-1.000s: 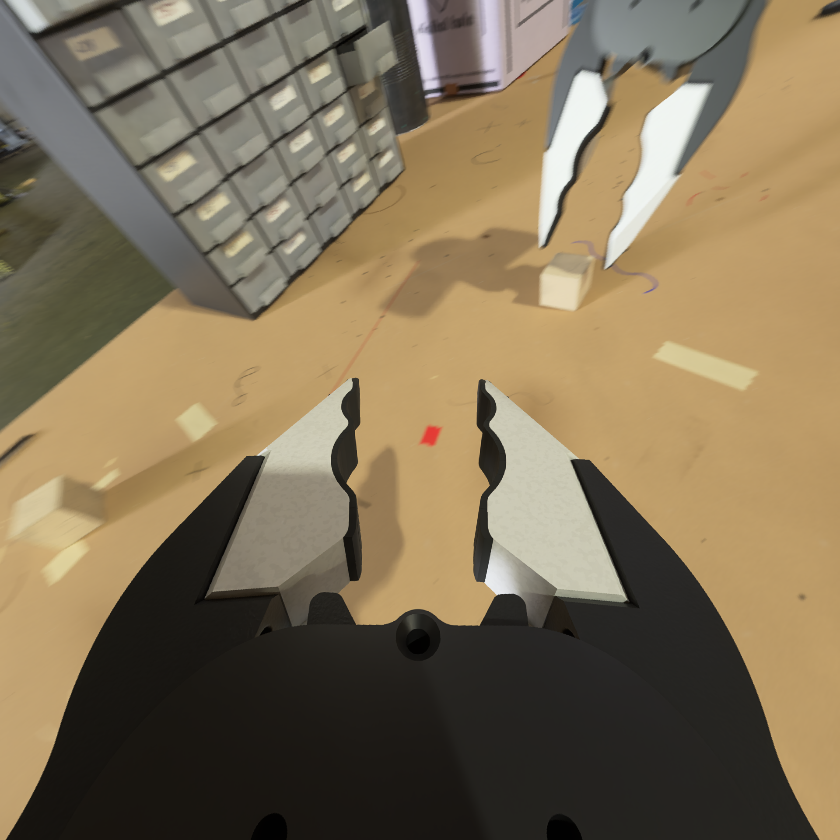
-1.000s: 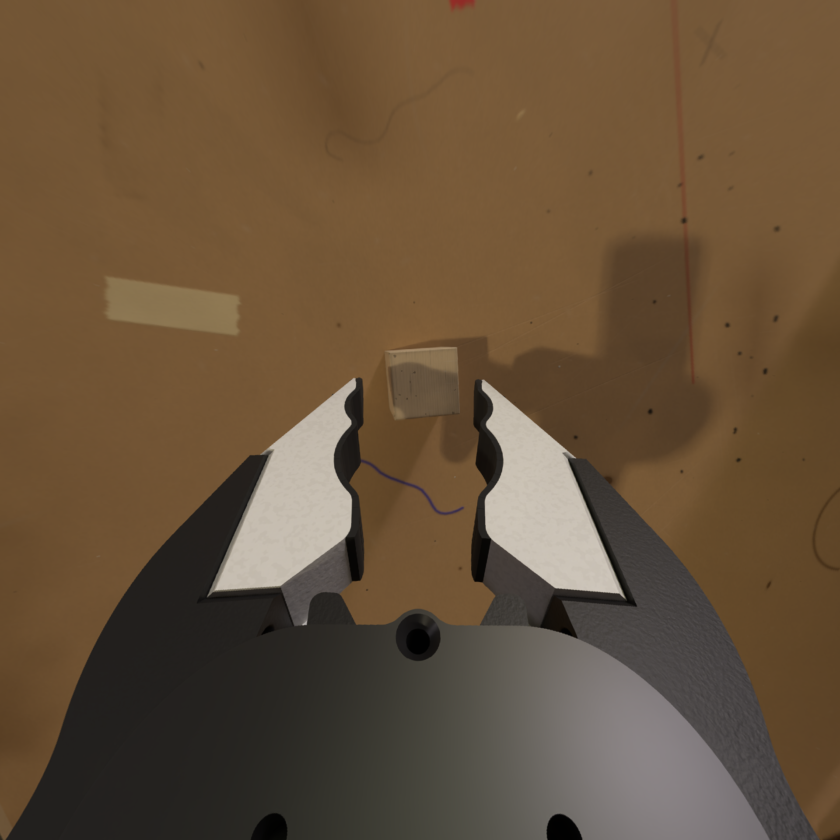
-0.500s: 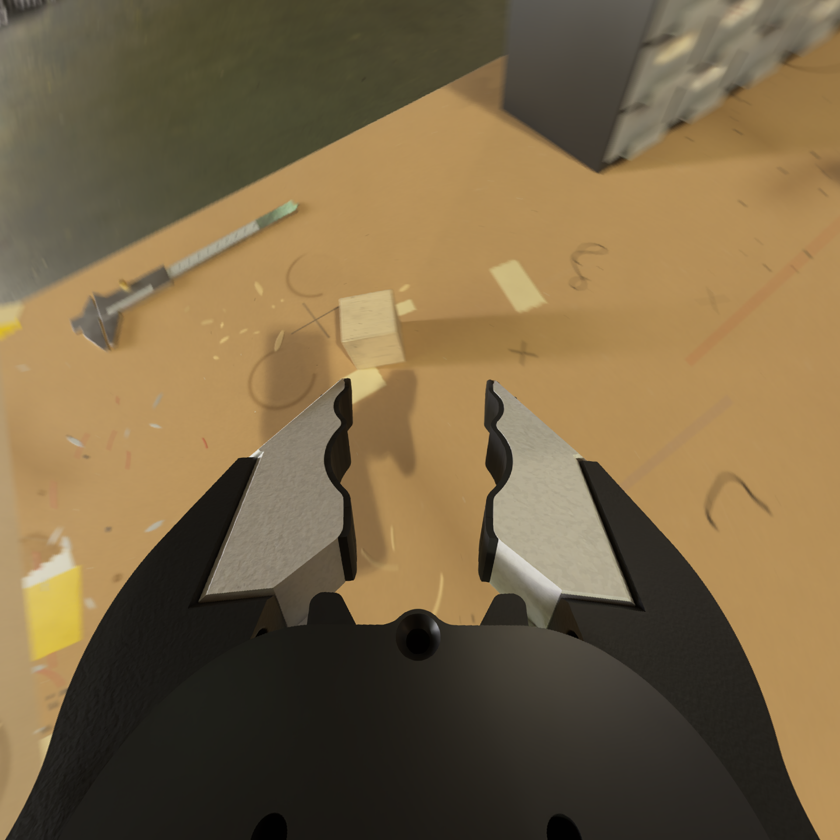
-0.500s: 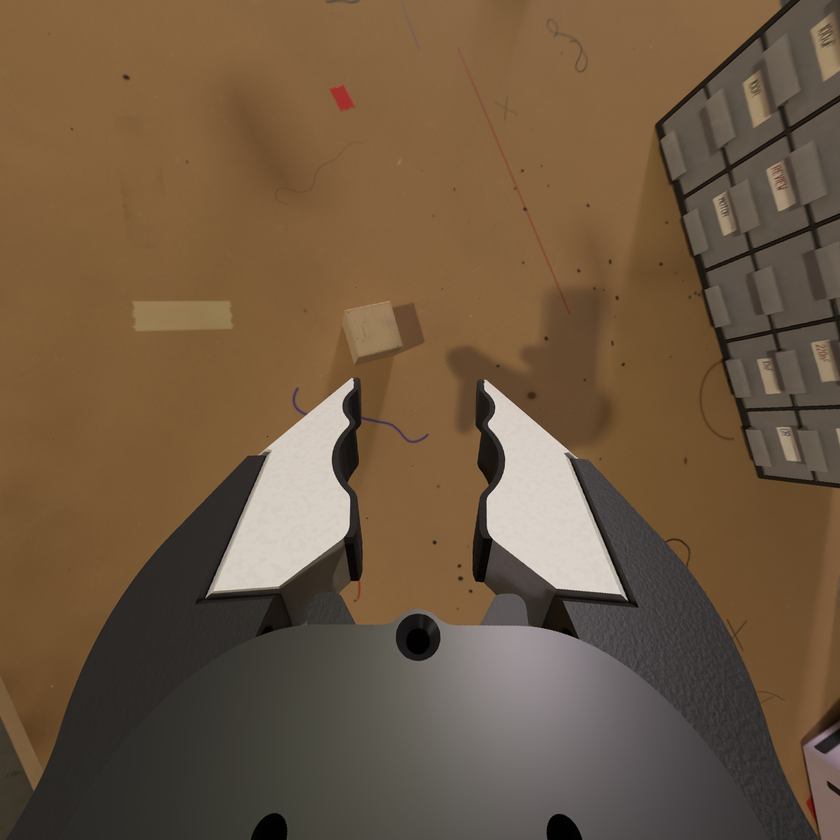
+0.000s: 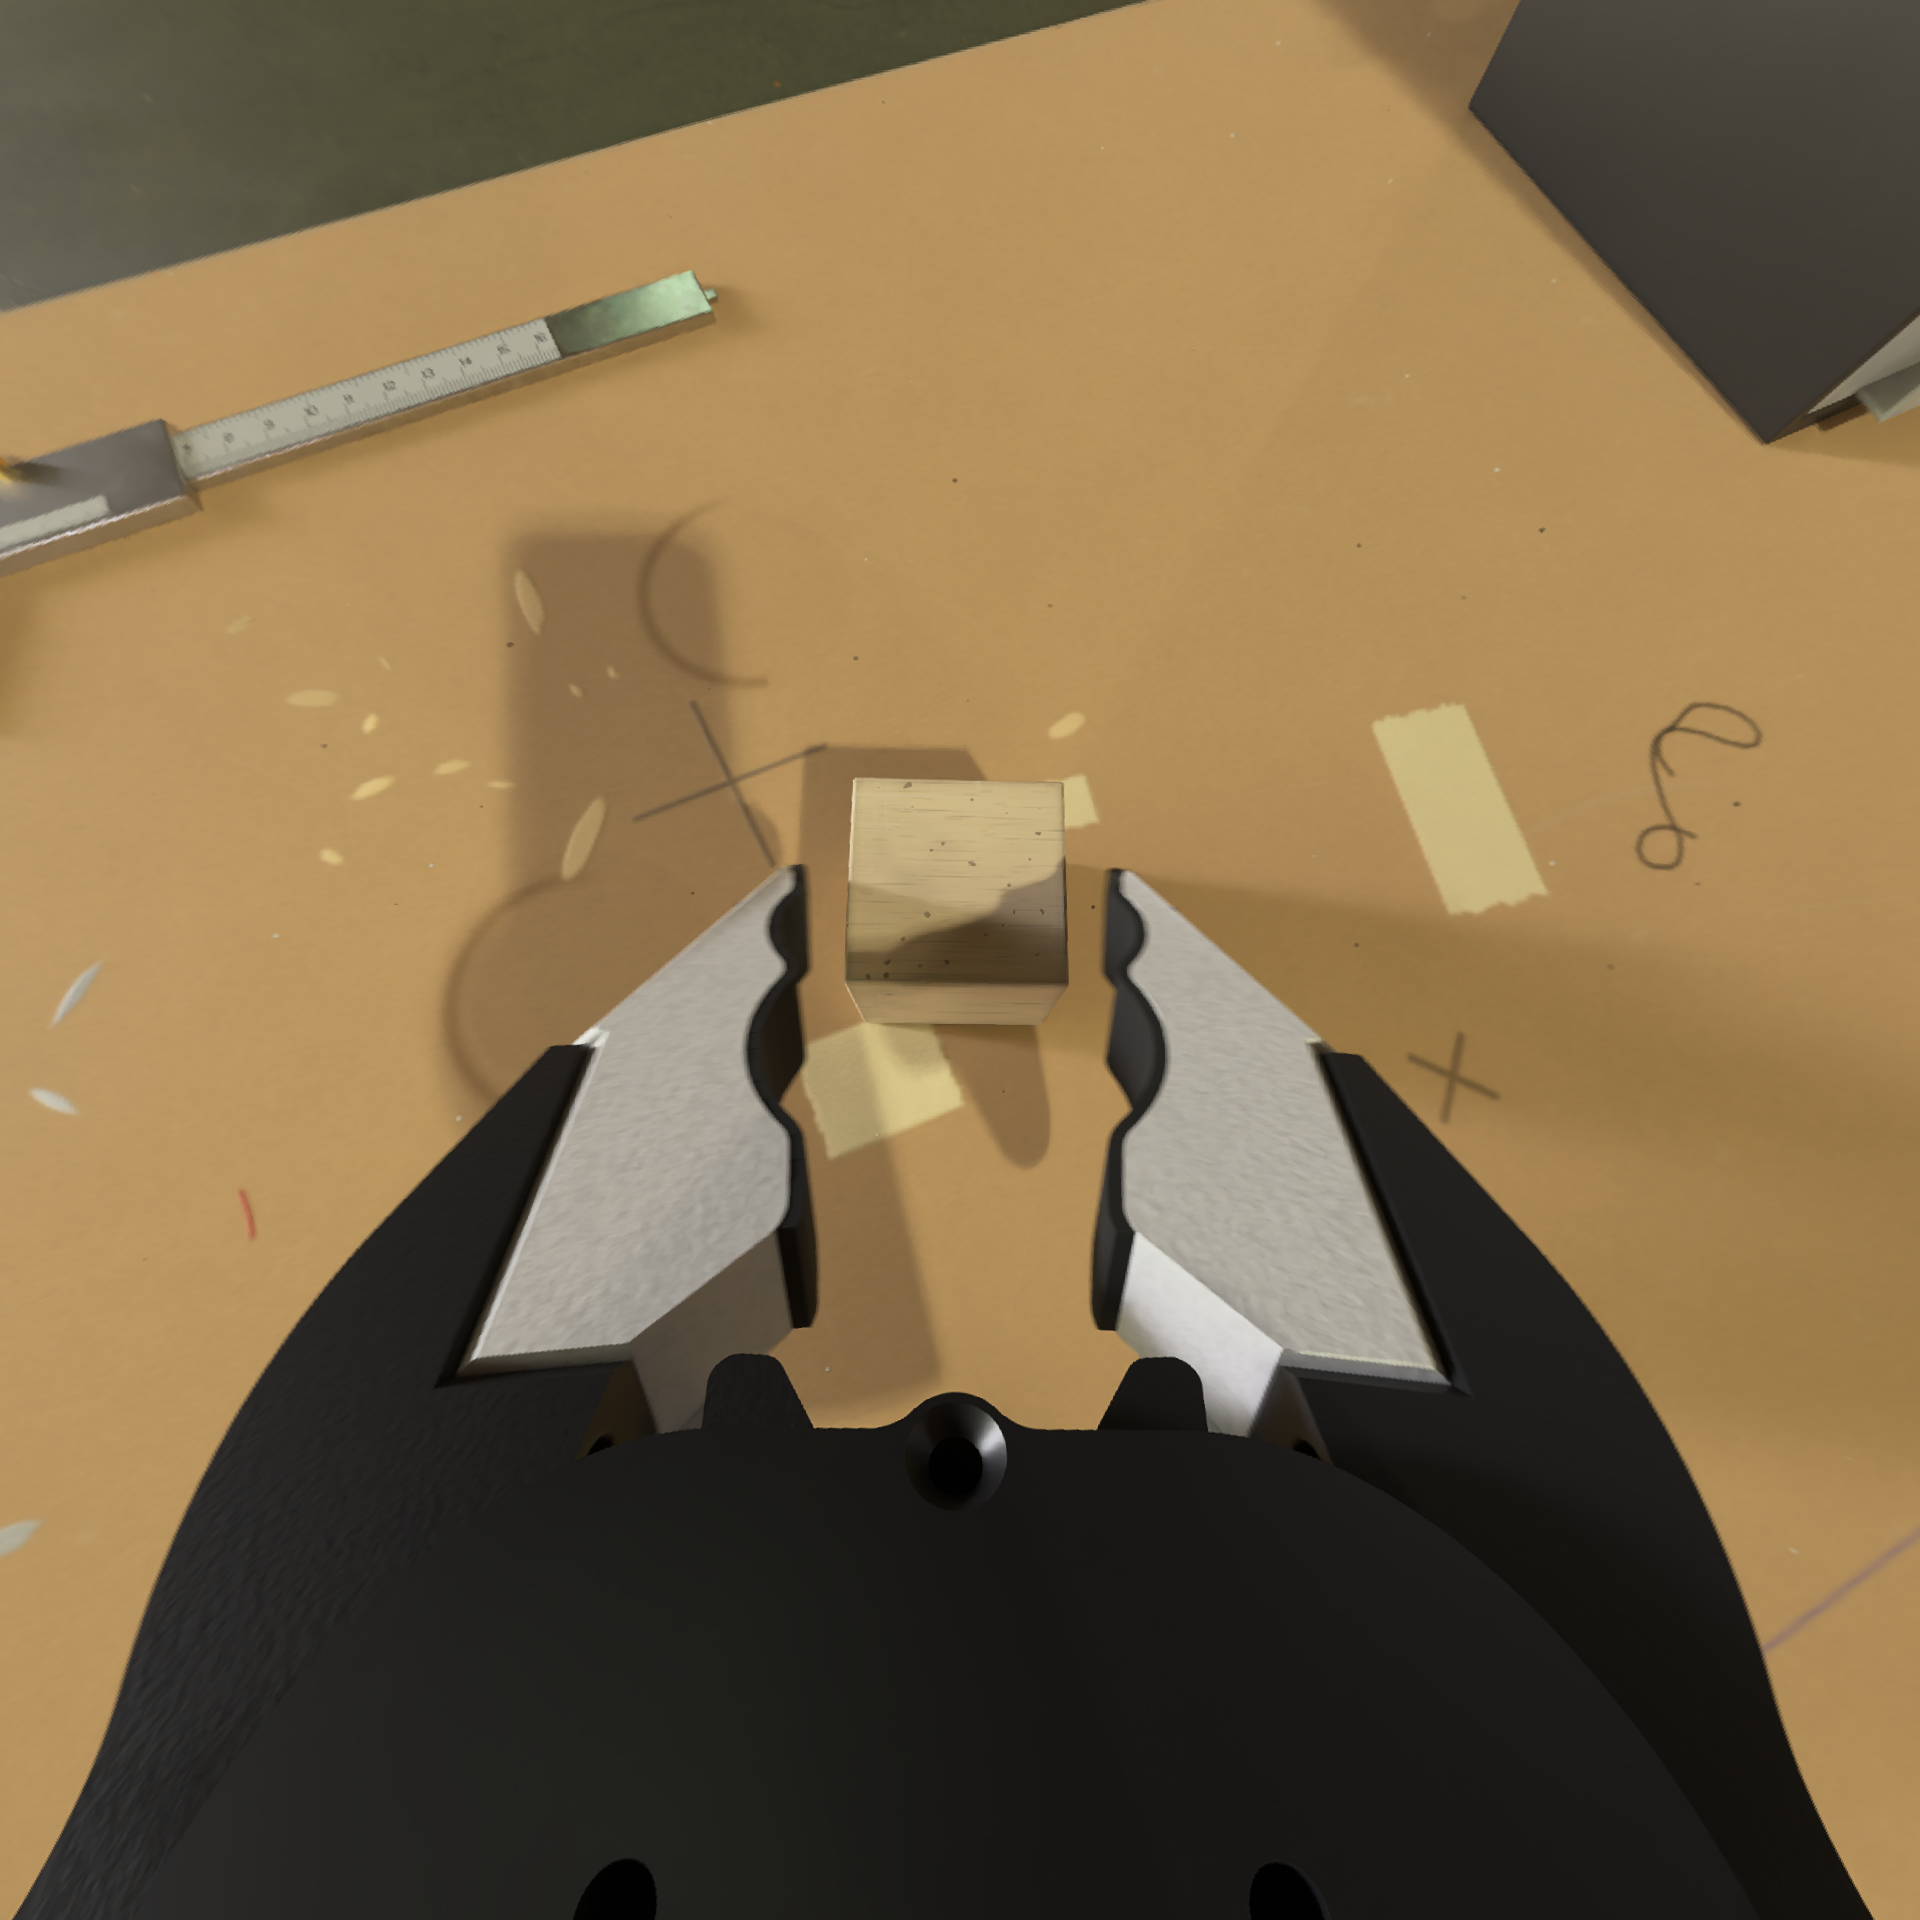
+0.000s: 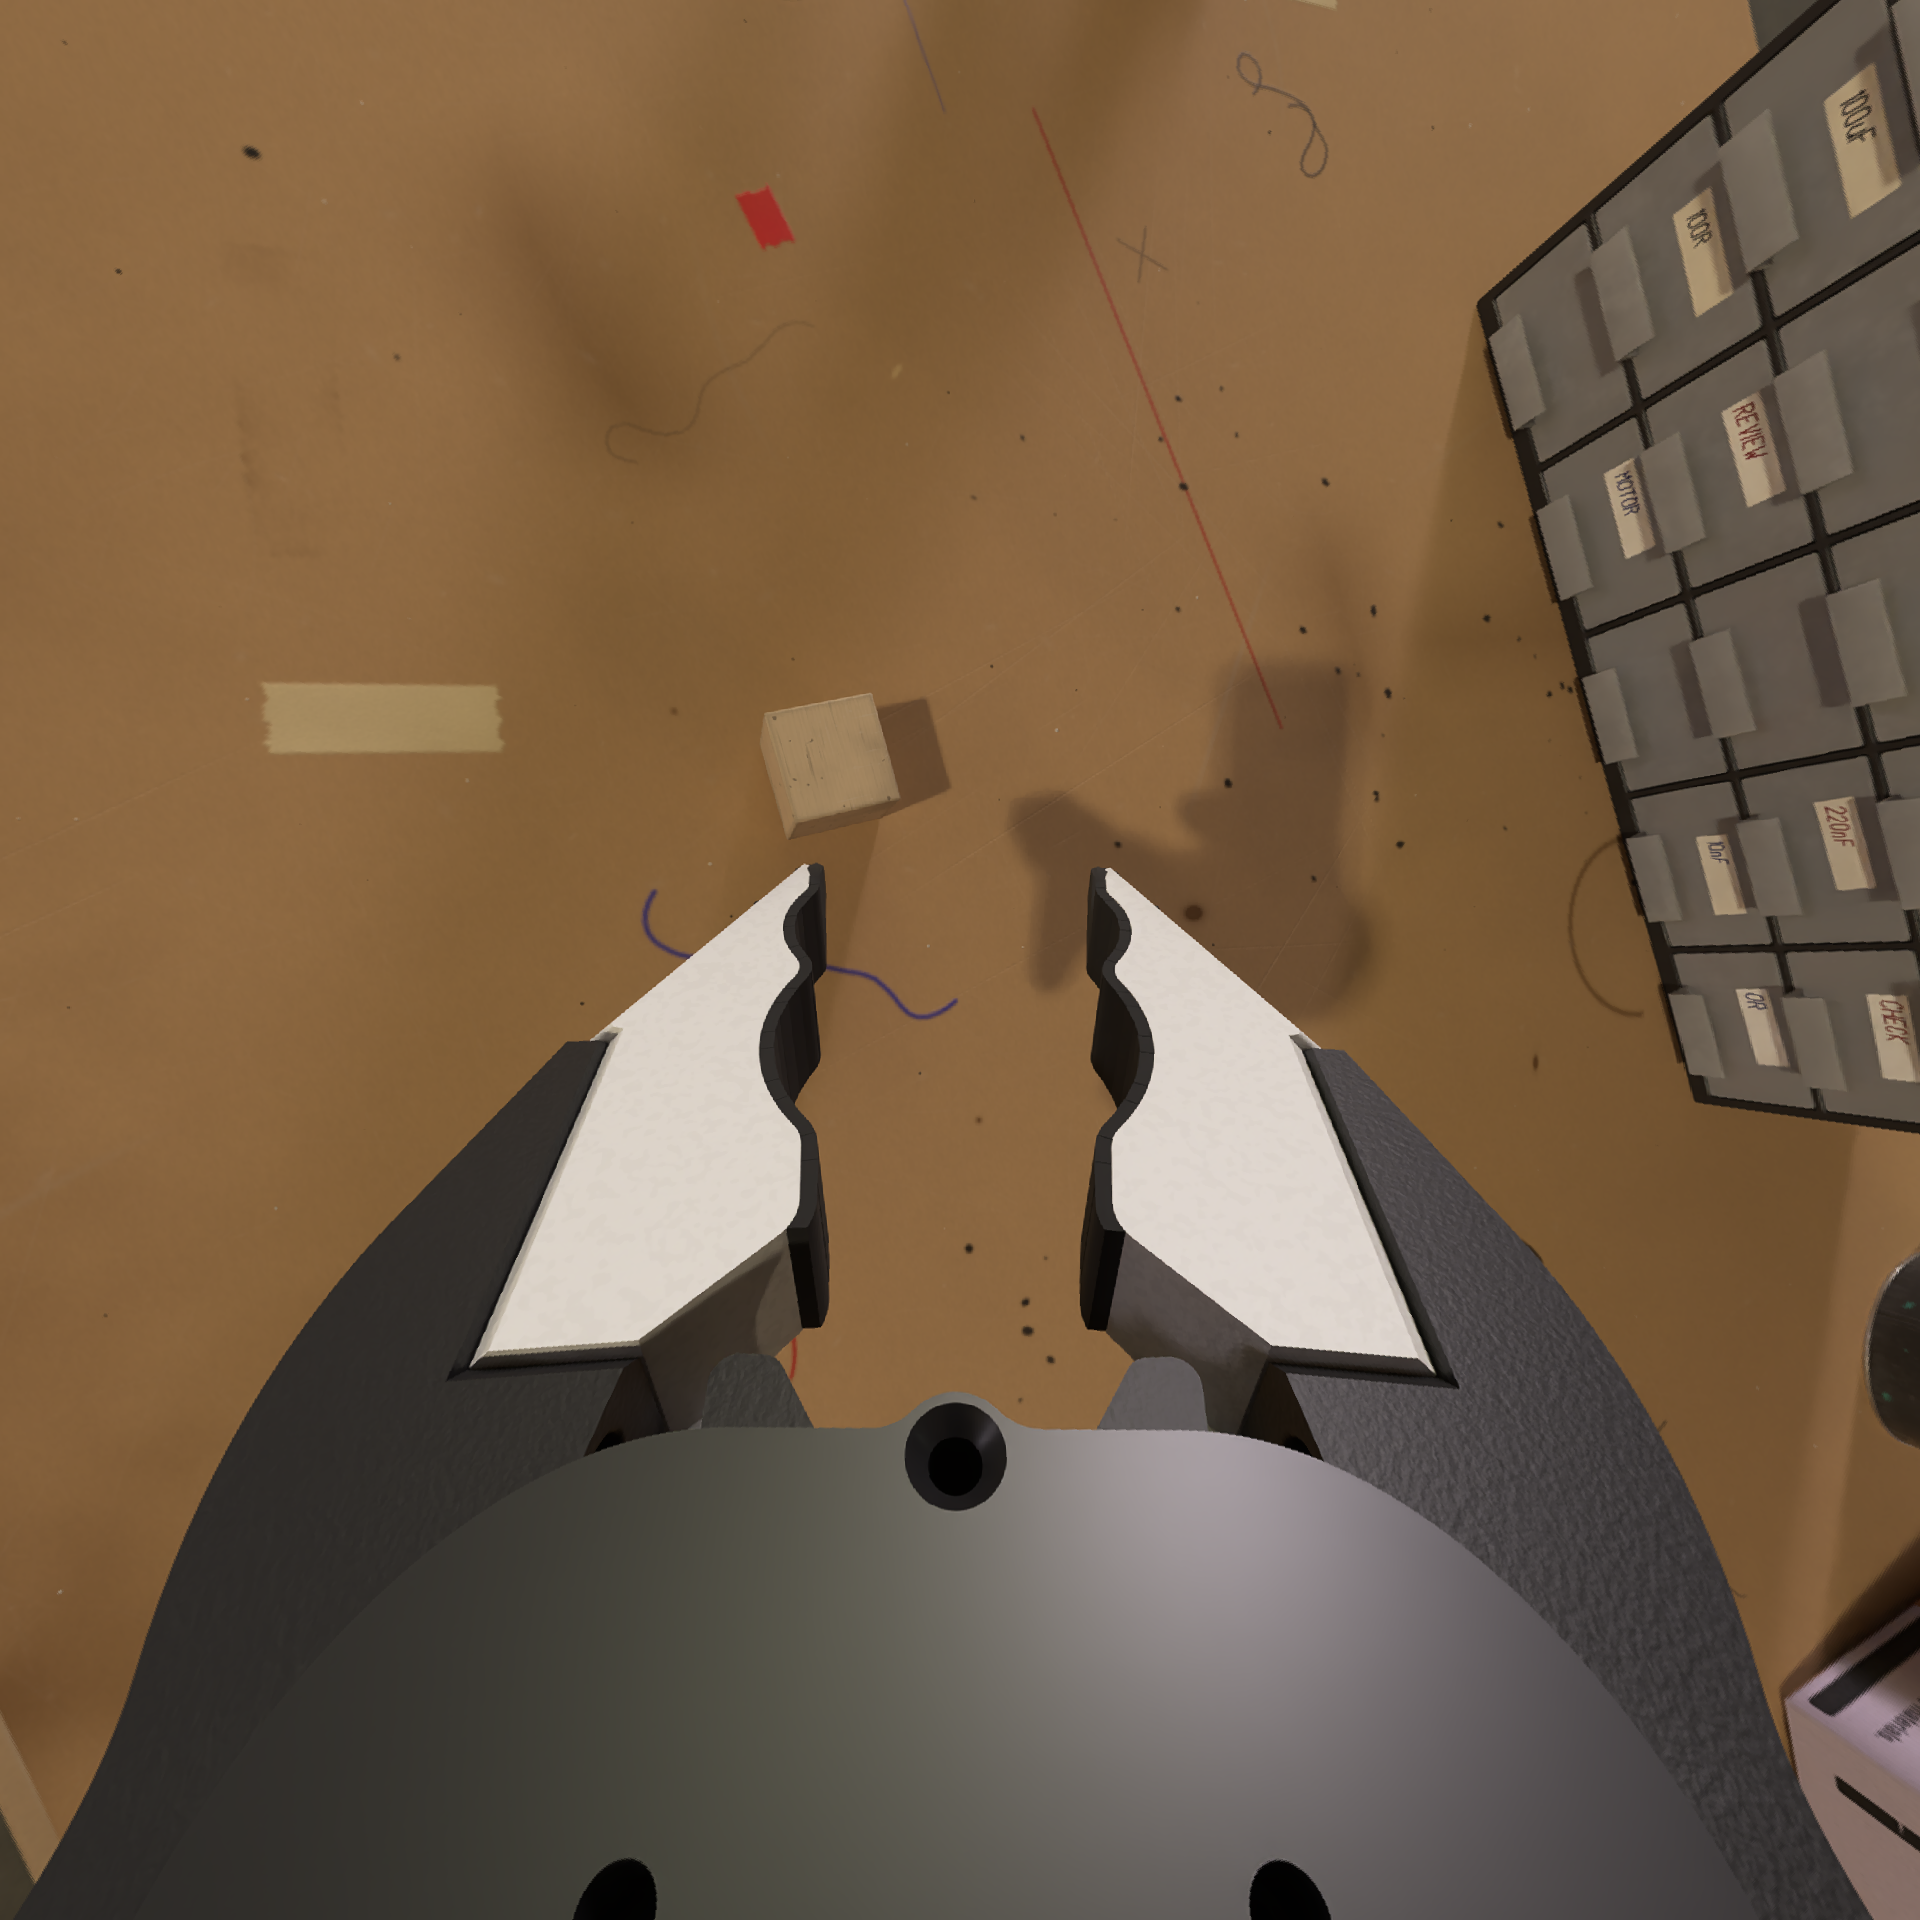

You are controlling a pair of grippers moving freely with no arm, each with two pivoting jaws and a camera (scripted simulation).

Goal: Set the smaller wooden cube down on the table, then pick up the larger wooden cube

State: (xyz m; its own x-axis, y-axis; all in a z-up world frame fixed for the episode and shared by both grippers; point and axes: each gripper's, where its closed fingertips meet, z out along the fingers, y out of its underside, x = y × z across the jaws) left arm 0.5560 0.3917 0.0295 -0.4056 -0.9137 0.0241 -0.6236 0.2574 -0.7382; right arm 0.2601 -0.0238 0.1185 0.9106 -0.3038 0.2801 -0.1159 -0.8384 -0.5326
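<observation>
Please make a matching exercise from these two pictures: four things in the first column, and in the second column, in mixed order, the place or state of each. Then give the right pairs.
Things:
1. larger wooden cube
2. smaller wooden cube
3. caliper
4. drawer cabinet

Places or states:
A. stands at the right edge of the right wrist view
B. lies near the table's far edge, upper left in the left wrist view
C. sits between the open tips of the left tool
D. rests on the table beyond the right tool, outside its fingers

Pairs: 1-C, 2-D, 3-B, 4-A

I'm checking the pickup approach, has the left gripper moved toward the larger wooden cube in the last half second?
Yes. The left gripper has closed in: the larger wooden cube now sits between its open fingertips.
</observation>
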